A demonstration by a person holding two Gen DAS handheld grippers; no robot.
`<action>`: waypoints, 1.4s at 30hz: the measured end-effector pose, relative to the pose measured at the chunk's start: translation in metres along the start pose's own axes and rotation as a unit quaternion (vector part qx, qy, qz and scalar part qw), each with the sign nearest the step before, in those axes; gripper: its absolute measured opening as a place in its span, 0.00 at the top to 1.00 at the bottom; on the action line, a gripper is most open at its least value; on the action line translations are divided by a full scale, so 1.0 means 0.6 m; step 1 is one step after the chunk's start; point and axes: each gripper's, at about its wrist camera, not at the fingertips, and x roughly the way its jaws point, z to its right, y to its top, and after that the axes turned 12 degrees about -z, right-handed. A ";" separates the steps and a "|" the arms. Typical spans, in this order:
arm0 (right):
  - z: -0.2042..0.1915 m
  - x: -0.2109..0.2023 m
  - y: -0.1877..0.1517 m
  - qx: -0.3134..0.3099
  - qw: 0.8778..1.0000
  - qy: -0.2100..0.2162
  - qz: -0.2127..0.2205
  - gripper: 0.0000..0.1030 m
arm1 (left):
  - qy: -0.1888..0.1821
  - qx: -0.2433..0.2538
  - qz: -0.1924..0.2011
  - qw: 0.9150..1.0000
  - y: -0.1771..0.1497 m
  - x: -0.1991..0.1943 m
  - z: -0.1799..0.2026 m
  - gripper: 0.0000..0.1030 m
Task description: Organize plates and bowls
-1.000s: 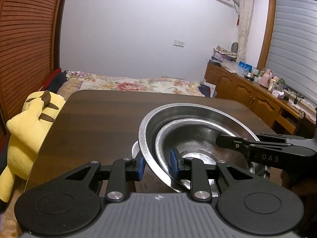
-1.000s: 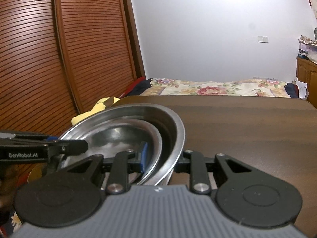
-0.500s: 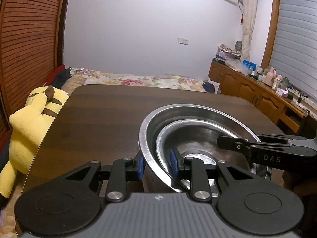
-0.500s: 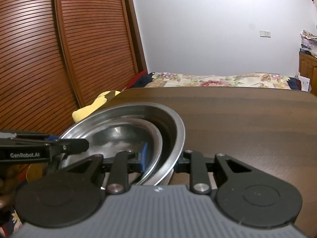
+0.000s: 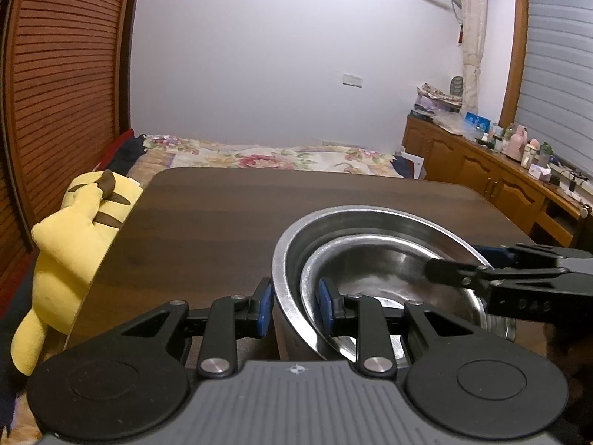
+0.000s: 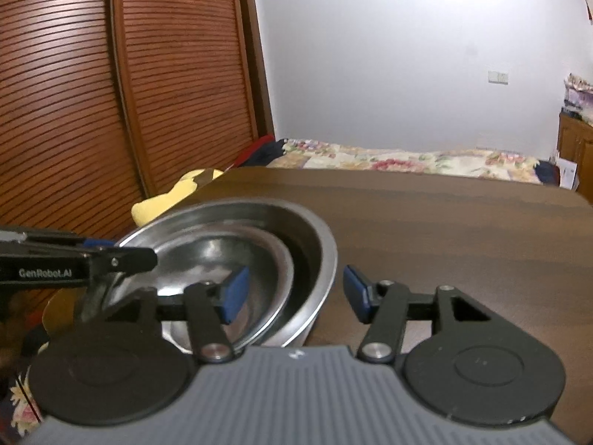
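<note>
The dark brown wooden table [image 5: 229, 222] fills the middle of both wrist views. On it, toward 5 o'clock in the left wrist view, sits the large stainless steel bowl [image 5: 374, 218], with the smaller stainless steel bowl [image 5: 378, 259] nested inside it, shifted toward the near rim.

The left gripper [image 5: 292, 306] is clamped across both rims at the stack's 7 o'clock edge: one blue pad presses the large bowl's outer wall, the other sits inside the small bowl.

The right gripper [image 6: 294, 293] straddles the same two rims at 5 o'clock of the stack in its own view. Its jaws are opening, and the blue pads [image 6: 233, 293] stand clear of the metal on either side, rims between them.
</note>
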 end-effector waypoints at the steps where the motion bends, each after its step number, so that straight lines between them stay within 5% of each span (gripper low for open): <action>1: 0.001 -0.005 0.002 0.001 1.000 -0.001 0.004 0.44 | 0.003 0.000 0.002 1.000 0.002 -0.002 0.001 0.73; 7: 0.009 -0.041 0.010 0.002 1.000 -0.007 0.028 0.44 | 0.019 0.006 0.023 1.000 0.020 -0.027 0.007 0.72; 17: 0.018 -0.107 0.025 0.004 0.996 -0.044 0.074 0.33 | 0.029 0.030 0.066 0.997 0.043 -0.074 0.052 0.24; 19: 0.023 -0.122 0.025 0.007 0.995 -0.047 0.084 0.20 | 0.033 0.036 0.076 0.996 0.045 -0.087 0.063 0.15; 24: 0.032 -0.148 0.026 0.009 0.994 -0.053 0.097 0.06 | 0.044 0.041 0.093 0.994 0.051 -0.110 0.085 0.01; 26: 0.035 -0.159 0.024 0.009 0.993 -0.057 0.104 0.00 | 0.049 0.043 0.094 0.993 0.052 -0.115 0.094 0.00; 42: 0.037 -0.193 0.005 0.032 0.985 -0.132 0.108 0.00 | 0.104 0.054 0.100 0.988 0.046 -0.124 0.160 0.00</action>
